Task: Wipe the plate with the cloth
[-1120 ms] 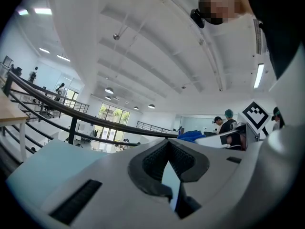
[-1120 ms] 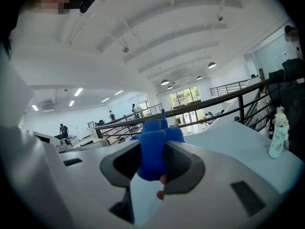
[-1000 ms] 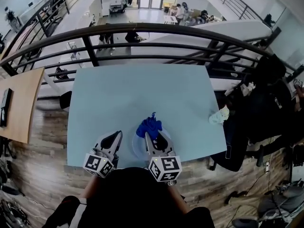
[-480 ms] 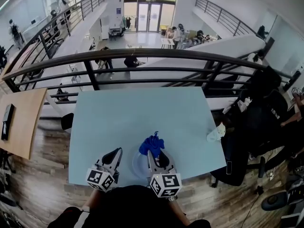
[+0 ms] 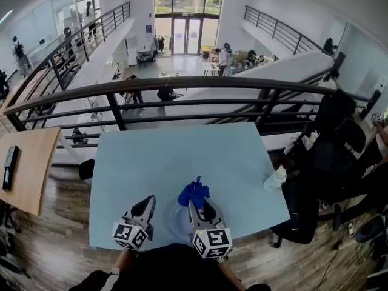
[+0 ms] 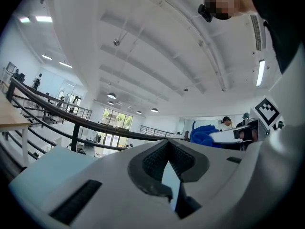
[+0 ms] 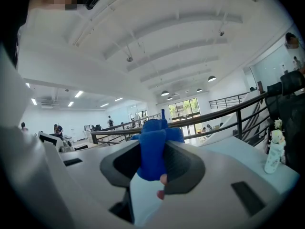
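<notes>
Sitting near the front edge of the pale blue counter [image 5: 176, 156], the plate [image 5: 176, 222] is a pale round dish, and part of it is covered by the right gripper [image 5: 195, 204] reaching over it. That gripper's fingers are clenched on the blue cloth [image 5: 194, 193]. The right gripper view shows the cloth bunched between the pads, with a wad sticking out past the tips. In the head view the wad hangs over the far side of the plate, but the pictures do not show whether it is pressed against the surface or held just above it. The left gripper [image 5: 148, 201] rests just beside the plate on its left, apparently not touching it. Its own view shows its fingers closed together at the tips with nothing gripped, only a pale sliver of surface showing behind them. So the cloth is in hand and over the plate, which puts the wiping at its start or under way rather than finished. No smear or wiped track can be made out on the dish, so how much remains is unclear. The plate also looks unsteadied, and a firm stroke might push it along the smooth top. Further out, a small pale bottle [image 5: 274, 178] stands at the counter's right edge, well apart from the work. A dark railing [image 5: 182, 85] runs beyond the far edge.
</notes>
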The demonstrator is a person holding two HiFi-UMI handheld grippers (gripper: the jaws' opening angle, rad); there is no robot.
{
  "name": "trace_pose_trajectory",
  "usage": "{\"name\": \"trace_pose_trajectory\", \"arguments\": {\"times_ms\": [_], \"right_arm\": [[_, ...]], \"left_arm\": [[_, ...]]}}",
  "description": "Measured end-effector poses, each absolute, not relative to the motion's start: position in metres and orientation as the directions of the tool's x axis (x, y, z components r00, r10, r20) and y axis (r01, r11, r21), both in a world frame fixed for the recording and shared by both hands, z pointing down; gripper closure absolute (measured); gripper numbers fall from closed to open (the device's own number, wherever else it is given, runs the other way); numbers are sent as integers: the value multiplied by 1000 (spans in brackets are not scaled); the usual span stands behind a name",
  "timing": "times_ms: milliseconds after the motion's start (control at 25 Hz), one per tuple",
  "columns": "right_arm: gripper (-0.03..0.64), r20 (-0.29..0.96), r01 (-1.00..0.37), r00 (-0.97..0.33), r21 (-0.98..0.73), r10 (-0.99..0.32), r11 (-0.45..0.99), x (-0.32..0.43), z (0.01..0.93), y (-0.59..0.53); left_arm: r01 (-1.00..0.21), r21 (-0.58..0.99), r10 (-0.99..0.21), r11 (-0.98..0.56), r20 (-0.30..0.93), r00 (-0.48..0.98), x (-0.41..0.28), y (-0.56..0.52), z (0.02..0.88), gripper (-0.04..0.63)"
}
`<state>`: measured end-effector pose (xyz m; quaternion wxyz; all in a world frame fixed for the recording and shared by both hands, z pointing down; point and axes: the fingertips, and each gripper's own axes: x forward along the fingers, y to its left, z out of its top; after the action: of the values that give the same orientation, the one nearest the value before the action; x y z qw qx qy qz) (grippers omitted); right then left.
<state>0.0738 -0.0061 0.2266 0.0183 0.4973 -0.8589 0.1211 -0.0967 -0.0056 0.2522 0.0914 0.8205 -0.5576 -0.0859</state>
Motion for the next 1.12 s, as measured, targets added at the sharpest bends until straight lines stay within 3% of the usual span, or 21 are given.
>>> {"name": "trace_pose_trajectory", "arguments": {"times_ms": [1120], "right_arm": [[502, 136, -869, -489, -158, -862, 469, 80, 226, -11]], "left_arm": [[-902, 242, -932, -358, -43, 359, -83, -8, 256, 594]]}}
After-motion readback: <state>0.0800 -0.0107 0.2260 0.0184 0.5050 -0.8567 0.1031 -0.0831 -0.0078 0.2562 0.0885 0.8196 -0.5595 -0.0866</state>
